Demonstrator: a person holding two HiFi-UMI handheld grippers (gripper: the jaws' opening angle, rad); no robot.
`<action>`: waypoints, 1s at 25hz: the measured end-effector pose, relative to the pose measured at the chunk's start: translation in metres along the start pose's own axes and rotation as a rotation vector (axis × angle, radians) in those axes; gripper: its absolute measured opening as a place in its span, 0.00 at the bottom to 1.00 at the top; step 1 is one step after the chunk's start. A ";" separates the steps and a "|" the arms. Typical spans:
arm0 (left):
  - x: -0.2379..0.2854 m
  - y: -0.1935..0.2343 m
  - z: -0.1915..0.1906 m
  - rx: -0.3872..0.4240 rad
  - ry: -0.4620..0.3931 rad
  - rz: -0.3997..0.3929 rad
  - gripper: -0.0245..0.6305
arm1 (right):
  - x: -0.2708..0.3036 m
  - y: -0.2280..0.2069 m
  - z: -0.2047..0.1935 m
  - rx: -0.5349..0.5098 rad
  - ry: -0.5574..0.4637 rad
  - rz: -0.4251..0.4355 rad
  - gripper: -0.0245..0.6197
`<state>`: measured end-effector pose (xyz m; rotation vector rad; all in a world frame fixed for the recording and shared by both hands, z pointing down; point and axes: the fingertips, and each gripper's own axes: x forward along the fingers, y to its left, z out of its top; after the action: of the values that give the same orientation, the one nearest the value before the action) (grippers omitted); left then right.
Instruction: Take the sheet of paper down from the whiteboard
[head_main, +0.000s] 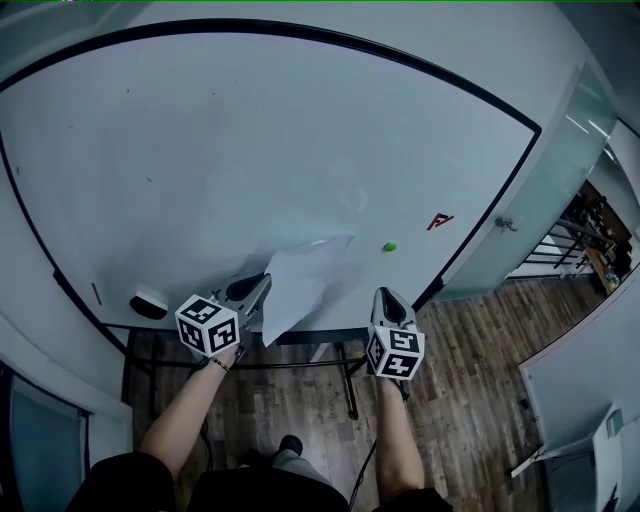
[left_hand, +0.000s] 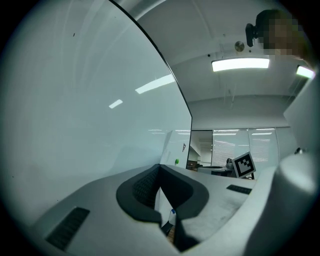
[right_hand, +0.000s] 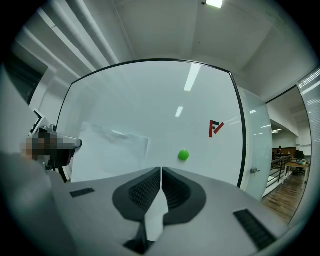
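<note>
The left gripper (head_main: 263, 287) is pinching the left edge of the sheet of paper (head_main: 300, 285), which is lying curled against the lower whiteboard (head_main: 250, 150). The right gripper (head_main: 388, 297) is hovering nearby below a green magnet (head_main: 389, 246), its jaws pressed together on nothing.

Left tongs (head_main: 266, 284), right tongs (head_main: 388, 294): both closed

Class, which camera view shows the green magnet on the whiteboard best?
The right gripper view: the green magnet appears largest and unobstructed on the whiteboard. The head view shows it small, right of the sheet of paper; the left gripper view shows only a tiny distant speck.
</note>
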<state>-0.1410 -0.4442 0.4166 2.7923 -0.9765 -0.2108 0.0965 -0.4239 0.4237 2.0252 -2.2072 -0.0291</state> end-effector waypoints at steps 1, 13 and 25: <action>-0.003 -0.001 -0.001 -0.002 0.002 -0.004 0.07 | -0.002 0.002 0.000 0.000 0.001 0.001 0.09; -0.021 -0.031 -0.021 0.003 0.060 -0.080 0.07 | -0.010 0.012 -0.013 0.013 0.013 0.044 0.08; -0.014 -0.057 -0.034 0.034 0.096 -0.025 0.07 | -0.002 -0.008 -0.016 0.015 0.010 0.127 0.08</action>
<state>-0.1107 -0.3878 0.4386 2.8169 -0.9319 -0.0640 0.1067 -0.4214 0.4381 1.8835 -2.3319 0.0107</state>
